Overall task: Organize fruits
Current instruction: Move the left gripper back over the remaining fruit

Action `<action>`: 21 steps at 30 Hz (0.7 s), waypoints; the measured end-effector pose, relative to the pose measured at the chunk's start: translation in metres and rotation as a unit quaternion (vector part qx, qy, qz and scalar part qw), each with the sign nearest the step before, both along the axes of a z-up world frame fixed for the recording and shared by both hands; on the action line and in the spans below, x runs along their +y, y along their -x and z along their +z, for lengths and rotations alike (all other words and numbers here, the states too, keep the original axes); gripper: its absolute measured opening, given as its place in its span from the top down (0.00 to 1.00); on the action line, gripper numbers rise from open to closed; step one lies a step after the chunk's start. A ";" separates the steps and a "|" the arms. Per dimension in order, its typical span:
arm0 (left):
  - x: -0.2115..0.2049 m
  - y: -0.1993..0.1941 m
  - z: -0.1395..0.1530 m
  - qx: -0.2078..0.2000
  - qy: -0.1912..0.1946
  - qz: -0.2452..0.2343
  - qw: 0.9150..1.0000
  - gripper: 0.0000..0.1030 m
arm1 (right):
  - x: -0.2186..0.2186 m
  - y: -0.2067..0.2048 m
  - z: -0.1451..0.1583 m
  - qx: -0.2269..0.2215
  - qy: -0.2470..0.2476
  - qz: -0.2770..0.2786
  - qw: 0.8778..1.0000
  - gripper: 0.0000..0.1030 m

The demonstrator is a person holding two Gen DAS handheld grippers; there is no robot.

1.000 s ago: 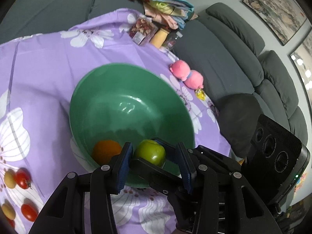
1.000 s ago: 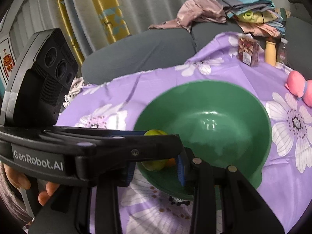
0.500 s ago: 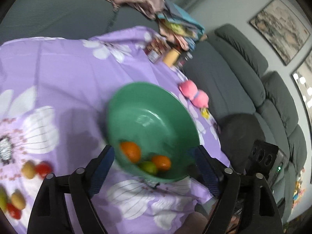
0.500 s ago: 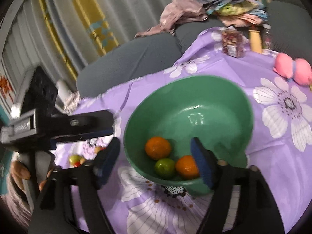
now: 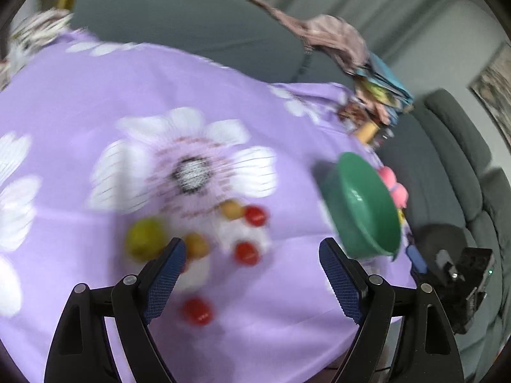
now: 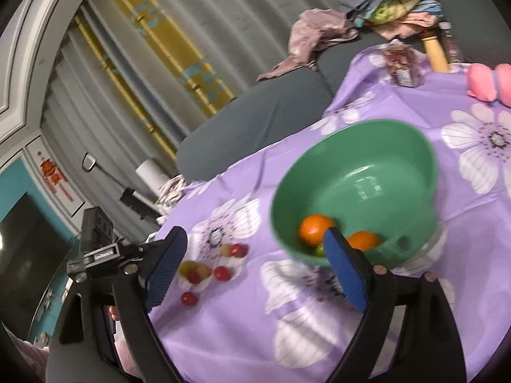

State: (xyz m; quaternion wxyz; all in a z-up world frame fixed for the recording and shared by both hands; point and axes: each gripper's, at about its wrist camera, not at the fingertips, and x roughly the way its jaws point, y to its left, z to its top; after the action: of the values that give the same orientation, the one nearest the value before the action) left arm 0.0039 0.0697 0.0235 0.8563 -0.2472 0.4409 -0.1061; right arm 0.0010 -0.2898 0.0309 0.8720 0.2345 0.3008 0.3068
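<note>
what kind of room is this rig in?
Most likely a home living room: a grey sofa wraps round a table under a purple floral cloth, a framed picture hangs on the wall, and curtains stand behind.

We find both views evenly lit by soft indoor light, moderately bright, with no hard shadows. The left wrist view is heavily motion-blurred: the purple floral cloth (image 5: 198, 102) and the small fruits (image 5: 246, 233) smear into soft blobs. The right wrist view is sharper, with slight blur. A small glare patch sits inside the green bowl (image 6: 367, 188). Both views bend strongly and darken at the rim.
</note>
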 end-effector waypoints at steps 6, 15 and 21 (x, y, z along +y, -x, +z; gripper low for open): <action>0.036 0.035 -0.018 0.018 0.019 0.029 0.999 0.18 | 0.040 0.004 -0.008 0.014 0.016 0.060 0.998 0.07; 0.041 0.052 -0.021 0.018 0.010 0.013 1.000 0.18 | 0.097 0.003 -0.026 0.039 0.087 0.116 0.989 0.07; 0.023 0.054 -0.021 0.012 -0.043 -0.024 0.999 0.18 | 0.120 0.008 -0.036 0.043 0.135 0.136 0.981 0.08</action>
State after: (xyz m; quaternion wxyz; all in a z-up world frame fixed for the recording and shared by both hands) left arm -0.0502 0.0929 0.0025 0.8581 -0.2013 0.4607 -0.1046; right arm -0.0066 -0.1695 -0.0052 0.8320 0.0846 0.4054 0.3690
